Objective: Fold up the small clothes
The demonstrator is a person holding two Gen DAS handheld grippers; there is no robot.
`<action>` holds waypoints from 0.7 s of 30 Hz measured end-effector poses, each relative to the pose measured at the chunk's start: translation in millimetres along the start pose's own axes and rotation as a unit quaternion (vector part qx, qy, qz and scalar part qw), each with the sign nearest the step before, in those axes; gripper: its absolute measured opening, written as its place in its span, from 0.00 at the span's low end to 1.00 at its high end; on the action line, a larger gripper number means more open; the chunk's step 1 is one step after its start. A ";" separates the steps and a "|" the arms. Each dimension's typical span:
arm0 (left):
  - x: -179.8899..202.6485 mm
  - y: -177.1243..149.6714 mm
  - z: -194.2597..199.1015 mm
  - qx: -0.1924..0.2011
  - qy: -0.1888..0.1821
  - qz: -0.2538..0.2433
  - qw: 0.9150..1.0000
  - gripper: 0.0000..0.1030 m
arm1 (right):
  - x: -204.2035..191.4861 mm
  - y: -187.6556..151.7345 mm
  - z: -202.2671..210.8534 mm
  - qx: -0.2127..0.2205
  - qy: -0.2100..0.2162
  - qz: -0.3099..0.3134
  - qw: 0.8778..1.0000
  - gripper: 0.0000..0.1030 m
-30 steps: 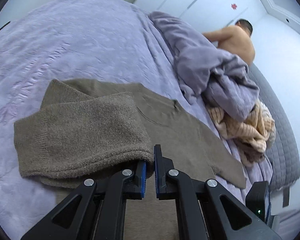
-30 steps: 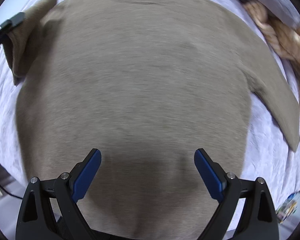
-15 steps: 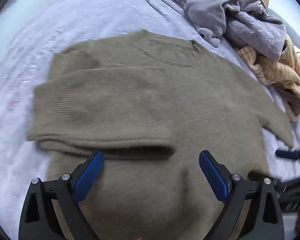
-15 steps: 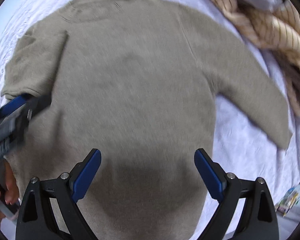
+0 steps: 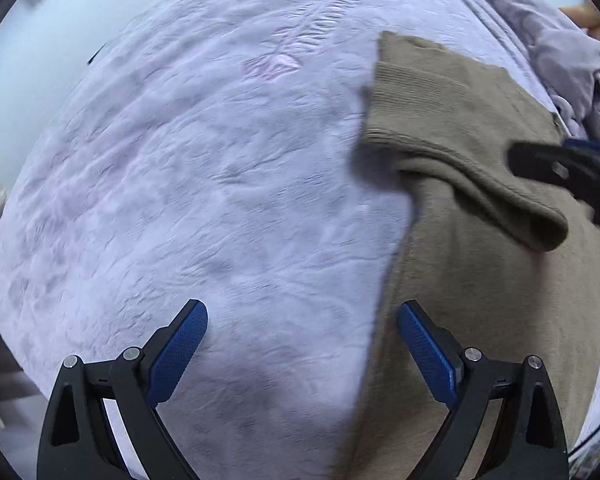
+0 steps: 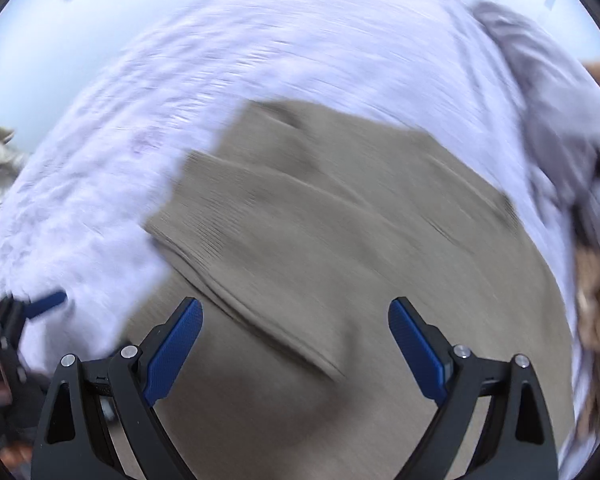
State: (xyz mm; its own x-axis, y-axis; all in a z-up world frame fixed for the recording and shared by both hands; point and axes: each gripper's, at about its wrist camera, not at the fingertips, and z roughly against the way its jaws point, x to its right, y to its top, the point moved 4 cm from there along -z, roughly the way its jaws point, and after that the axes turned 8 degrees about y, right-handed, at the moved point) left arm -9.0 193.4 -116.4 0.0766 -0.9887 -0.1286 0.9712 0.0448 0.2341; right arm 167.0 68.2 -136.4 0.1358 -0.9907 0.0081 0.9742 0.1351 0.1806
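Note:
A taupe knit sweater (image 5: 480, 240) lies flat on the lavender bedspread (image 5: 220, 160), with its left sleeve (image 5: 452, 136) folded across the chest. My left gripper (image 5: 302, 344) is open and empty, above the sweater's left side edge and the bare bedspread. My right gripper (image 6: 296, 340) is open and empty, over the sweater (image 6: 340, 240) just below the folded sleeve (image 6: 260, 240). The right gripper also shows at the right edge of the left wrist view (image 5: 572, 176). The right wrist view is motion-blurred.
A crumpled grey-lavender blanket (image 5: 560, 52) lies beyond the sweater at the right. An orange-beige knit garment (image 6: 596, 292) shows at the far right. The bedspread edge (image 5: 4, 300) drops off at the left.
My left gripper let go of the sleeve, opened, and swung left over the sweater's side edge. My right gripper stayed open and moved up toward the folded sleeve.

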 end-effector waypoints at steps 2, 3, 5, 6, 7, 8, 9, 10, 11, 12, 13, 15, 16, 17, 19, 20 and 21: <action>-6.4 -1.2 -0.5 0.002 0.014 0.002 1.000 0.94 | -6.5 -5.6 -11.1 -0.001 0.001 0.023 1.000 0.93; -8.5 -1.4 -1.5 0.002 0.022 -0.001 1.000 0.94 | -12.6 -7.4 -20.8 -0.005 -0.005 0.033 0.999 0.93; -9.8 -0.9 -4.8 -0.003 0.030 -0.005 1.000 0.94 | -16.3 1.3 -36.1 -0.011 -0.025 0.037 0.999 0.84; -10.3 -0.2 -6.8 -0.007 0.027 -0.005 1.000 0.94 | -11.3 -2.8 -30.2 -0.013 -0.016 0.028 0.999 0.53; -10.5 0.7 -7.6 -0.009 0.022 -0.003 1.000 0.94 | -6.6 -1.1 -31.6 -0.013 0.005 0.008 1.000 0.27; -8.4 2.6 -7.9 -0.009 0.017 -0.004 1.000 0.94 | 3.3 0.8 -25.5 -0.004 0.030 -0.030 0.999 0.16; -6.1 5.2 -6.3 -0.006 0.012 -0.006 1.000 0.94 | 13.2 1.2 -14.1 0.011 0.038 -0.053 0.998 0.11; -4.7 7.0 -4.9 -0.003 0.010 -0.008 1.000 0.94 | 23.9 0.7 -1.8 0.030 0.039 -0.072 0.996 0.09; -1.4 10.0 -2.7 0.001 0.009 -0.011 1.000 0.94 | 34.1 -1.1 9.2 0.045 0.040 -0.088 0.994 0.09; 2.6 13.4 0.2 0.006 0.005 -0.015 1.000 0.94 | 48.7 -5.3 22.5 0.061 0.041 -0.109 0.991 0.09; 7.2 17.0 3.2 0.012 0.004 -0.021 1.000 0.94 | 64.9 -11.2 33.2 0.073 0.035 -0.129 0.988 0.09; 17.4 24.8 7.1 0.020 0.002 -0.030 0.999 0.94 | 108.3 -30.5 52.8 0.091 0.022 -0.186 0.978 0.08; 23.3 27.8 7.7 0.022 0.000 -0.034 0.999 0.94 | 132.9 -45.7 61.0 0.097 0.017 -0.221 0.970 0.08; 29.8 30.6 9.9 0.024 -0.003 -0.039 0.999 0.94 | 154.3 -57.2 63.8 0.100 0.011 -0.249 0.963 0.09; 47.8 36.0 12.4 0.026 -0.008 -0.052 0.998 0.94 | 200.4 -92.7 69.9 0.096 0.003 -0.311 0.946 0.09; 55.5 37.5 12.2 0.027 -0.010 -0.059 0.998 0.94 | 220.7 -113.8 69.0 0.084 0.009 -0.335 0.938 0.09; 62.0 41.0 12.3 0.026 -0.012 -0.061 0.998 0.94 | 230.5 -127.8 67.9 0.077 0.023 -0.346 0.935 0.09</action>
State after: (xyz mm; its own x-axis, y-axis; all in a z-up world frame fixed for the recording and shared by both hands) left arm 32.8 132.1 -103.0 -0.0472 -0.9895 -0.1367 0.9598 -0.0828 0.2682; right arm 61.6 -178.5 -90.8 -0.5060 -0.8379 -0.2047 0.7951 -0.5451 0.2657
